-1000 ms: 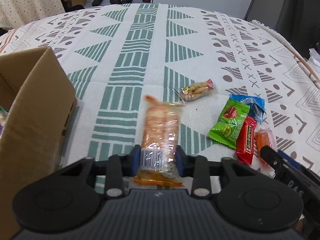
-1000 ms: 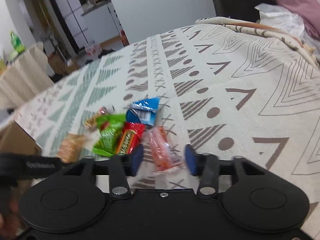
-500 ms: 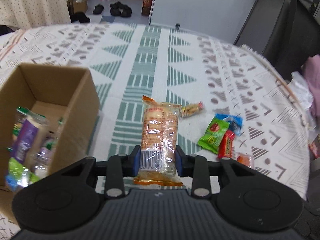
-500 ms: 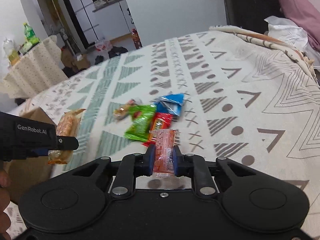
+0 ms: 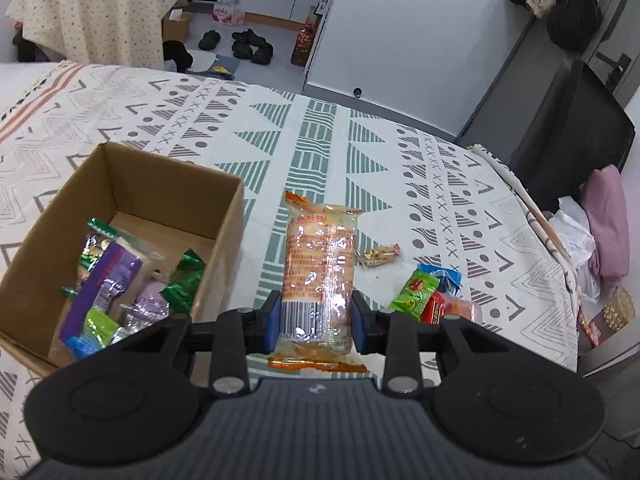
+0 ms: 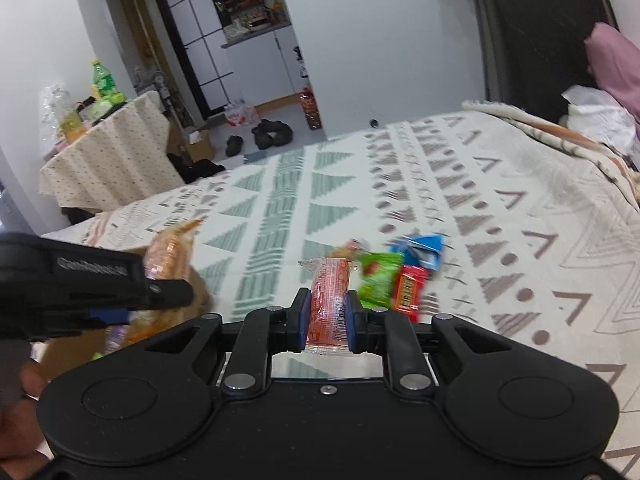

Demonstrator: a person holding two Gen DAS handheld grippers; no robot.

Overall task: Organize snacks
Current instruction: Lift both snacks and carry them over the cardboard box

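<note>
In the left wrist view, the left hand-held gripper (image 5: 316,316) was clamped on the lower end of a long orange cracker packet (image 5: 318,276), held clear above the patterned cloth (image 5: 320,148), with the open cardboard box (image 5: 168,184) just to its left; the box already held several packets, among them a purple packet (image 5: 106,280) and a dark green wrapper (image 5: 184,276); on the cloth to the right lay a small tan sweet (image 5: 378,256), a light green packet (image 5: 414,294), a blue packet (image 5: 444,274) and a red bar (image 5: 434,308), close together, with something orange at their near edge that could not be made out. In the right wrist view, somewhat blurred, the right hand-held gripper (image 6: 328,320) was closed tight on a slim orange-red sachet (image 6: 328,300), lifted off the cloth (image 6: 500,208); the green packet (image 6: 378,280), the blue one (image 6: 420,248) and the red bar (image 6: 408,292) lay beyond it; the left hand-held gripper (image 6: 168,292) stood at the left with its cracker packet (image 6: 170,252), and part of a hand (image 6: 24,392) showed below it. The sorting appeared well under way: some snacks were boxed, two were held and neither was yet in the box, and at least four were left on the cloth.
</note>
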